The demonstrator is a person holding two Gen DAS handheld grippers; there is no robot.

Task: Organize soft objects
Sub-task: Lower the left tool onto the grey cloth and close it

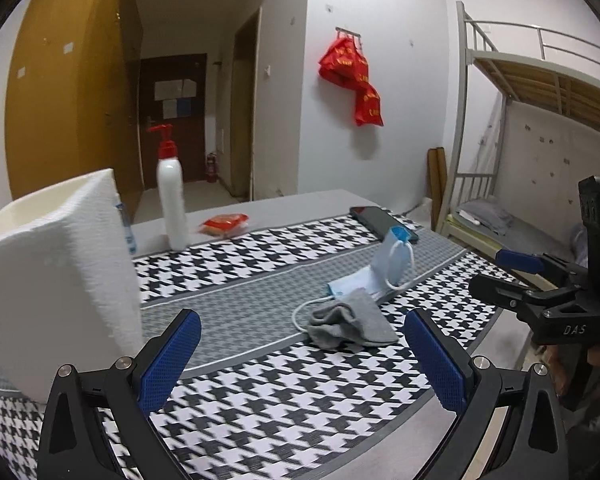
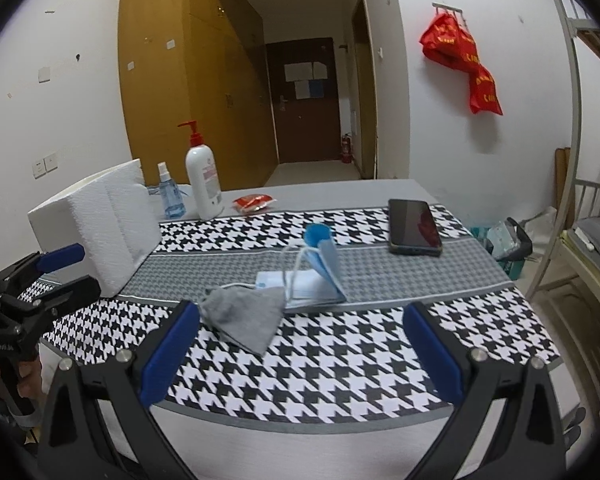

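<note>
A crumpled grey cloth lies on the houndstooth table cover. Right behind it lie blue face masks, one propped up, with white ear loops. A white foam box stands at the left. My left gripper is open and empty, low over the cover, short of the cloth; it also shows at the left edge of the right wrist view. My right gripper is open and empty, near the front edge; it also shows at the right of the left wrist view.
A white pump bottle, a small blue spray bottle, a red snack packet and a black phone lie toward the table's back. A bunk bed stands at the right.
</note>
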